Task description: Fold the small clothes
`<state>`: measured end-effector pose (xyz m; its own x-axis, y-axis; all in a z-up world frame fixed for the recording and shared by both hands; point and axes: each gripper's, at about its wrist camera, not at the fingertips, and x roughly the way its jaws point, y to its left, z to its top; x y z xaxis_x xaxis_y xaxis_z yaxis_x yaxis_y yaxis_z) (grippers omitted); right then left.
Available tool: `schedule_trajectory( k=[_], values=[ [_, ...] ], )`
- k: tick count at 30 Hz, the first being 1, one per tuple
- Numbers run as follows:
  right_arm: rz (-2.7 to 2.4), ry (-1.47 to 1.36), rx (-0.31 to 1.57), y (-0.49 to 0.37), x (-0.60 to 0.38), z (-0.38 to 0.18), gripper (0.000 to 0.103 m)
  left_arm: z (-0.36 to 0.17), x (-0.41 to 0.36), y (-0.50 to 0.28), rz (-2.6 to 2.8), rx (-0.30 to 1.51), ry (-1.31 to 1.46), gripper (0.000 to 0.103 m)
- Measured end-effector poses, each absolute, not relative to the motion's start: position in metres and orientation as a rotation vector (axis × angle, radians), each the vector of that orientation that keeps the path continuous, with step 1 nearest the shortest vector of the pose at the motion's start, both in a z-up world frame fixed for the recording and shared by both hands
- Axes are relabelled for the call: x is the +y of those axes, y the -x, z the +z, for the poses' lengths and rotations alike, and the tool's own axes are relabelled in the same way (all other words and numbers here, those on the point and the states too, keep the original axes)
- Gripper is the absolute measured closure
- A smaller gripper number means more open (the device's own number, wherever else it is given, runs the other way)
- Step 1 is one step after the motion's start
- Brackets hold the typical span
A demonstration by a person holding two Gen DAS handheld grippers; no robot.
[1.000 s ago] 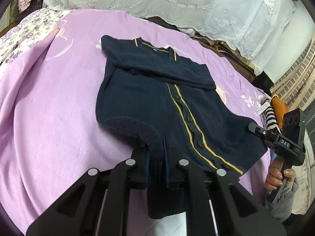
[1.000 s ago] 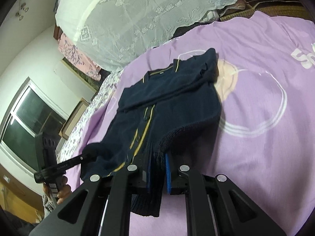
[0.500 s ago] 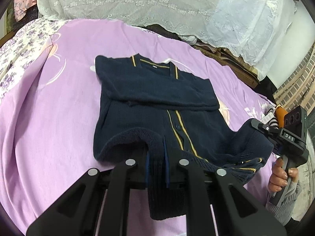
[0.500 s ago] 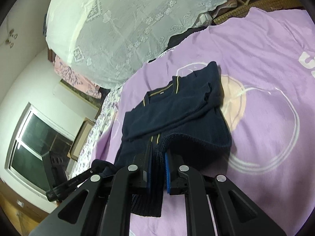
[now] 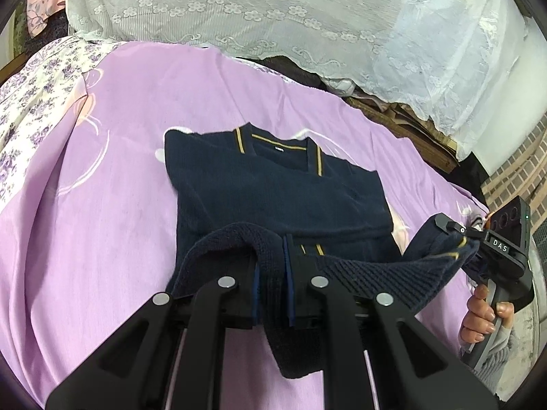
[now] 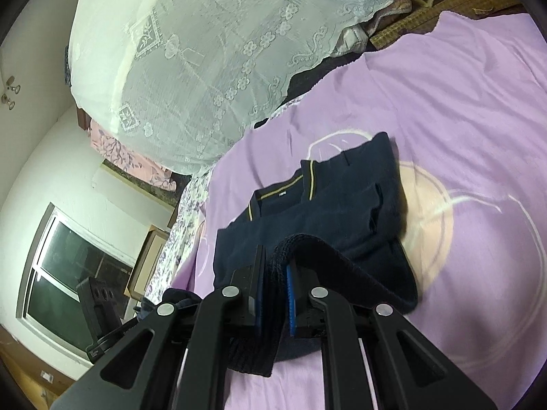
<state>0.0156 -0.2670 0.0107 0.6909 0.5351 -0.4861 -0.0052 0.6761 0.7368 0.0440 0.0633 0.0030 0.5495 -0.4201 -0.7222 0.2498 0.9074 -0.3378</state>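
With both tools clamped on the cardigan's [image 5: 273, 188] hem [image 5: 345, 273], left tool [image 5: 271, 287] and right tool [image 6: 275, 290], collar [image 5: 278, 145] lies straight ahead; hem edge runs crosswise between them.

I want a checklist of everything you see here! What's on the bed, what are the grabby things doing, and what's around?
Surface: purple bed sheet with pale printed rings, wrinkled.
Job's things: navy knitted cardigan with yellow trim, collar end flat, ribbed hem lifted off the sheet.
Clutter: nothing seen on the sheet beside the cardigan.
Grippers: left gripper shut on the hem; right gripper shut on the hem's other corner.
Cables: nothing seen.
Surroundings: white lace cover, floral fabric, brick wall, window.
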Motion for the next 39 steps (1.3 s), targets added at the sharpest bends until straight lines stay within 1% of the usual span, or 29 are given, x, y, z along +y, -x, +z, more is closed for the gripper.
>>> schedule_trajectory(
  k=[13,20,24,27,29,30,31,32,33,34,35,36,37,38,39],
  values=[
    [0.322,-0.845,0.748,-0.078,-0.271,0.003,0.092,0.002,0.062,-0.102,-0.359,0.913,0.259,0.092],
    [0.285,-0.878,0.763,-0.116,-0.273,-0.014,0.092,-0.016,0.067,-0.14,-0.294,0.965,0.313,0.09],
    [0.238,-0.889,0.793,-0.142,-0.275,-0.034,0.092,-0.033,0.072,-0.161,-0.263,1.009,0.358,0.089],
    [0.226,-0.913,0.83,-0.156,-0.278,-0.052,0.092,-0.049,0.08,-0.173,-0.27,1.047,0.428,0.084],
    [0.226,-0.912,0.851,-0.162,-0.278,-0.061,0.089,-0.054,0.086,-0.176,-0.3,1.05,0.487,0.082],
    [0.229,-0.908,0.855,-0.164,-0.278,-0.065,0.088,-0.054,0.089,-0.176,-0.316,1.044,0.511,0.079],
    [0.234,-0.91,0.854,-0.164,-0.278,-0.066,0.087,-0.053,0.091,-0.176,-0.331,1.04,0.53,0.076],
    [0.251,-0.919,0.849,-0.164,-0.279,-0.065,0.082,-0.051,0.095,-0.175,-0.348,1.037,0.551,0.074],
    [0.264,-0.928,0.838,-0.162,-0.28,-0.063,0.08,-0.048,0.097,-0.174,-0.357,1.028,0.565,0.069],
    [0.278,-0.934,0.821,-0.161,-0.281,-0.059,0.074,-0.044,0.099,-0.172,-0.362,1.014,0.575,0.064],
    [0.287,-0.933,0.807,-0.159,-0.281,-0.055,0.068,-0.039,0.103,-0.168,-0.36,0.996,0.579,0.061],
    [0.299,-0.927,0.787,-0.155,-0.282,-0.049,0.065,-0.034,0.104,-0.165,-0.352,0.983,0.575,0.053],
    [0.298,-0.917,0.773,-0.151,-0.282,-0.045,0.062,-0.03,0.106,-0.163,-0.337,0.97,0.565,0.046],
    [0.294,-0.905,0.758,-0.149,-0.282,-0.04,0.062,-0.025,0.107,-0.16,-0.326,0.952,0.554,0.045],
    [0.297,-0.89,0.74,-0.145,-0.282,-0.033,0.061,-0.022,0.108,-0.158,-0.319,0.943,0.548,0.041]
  ],
)
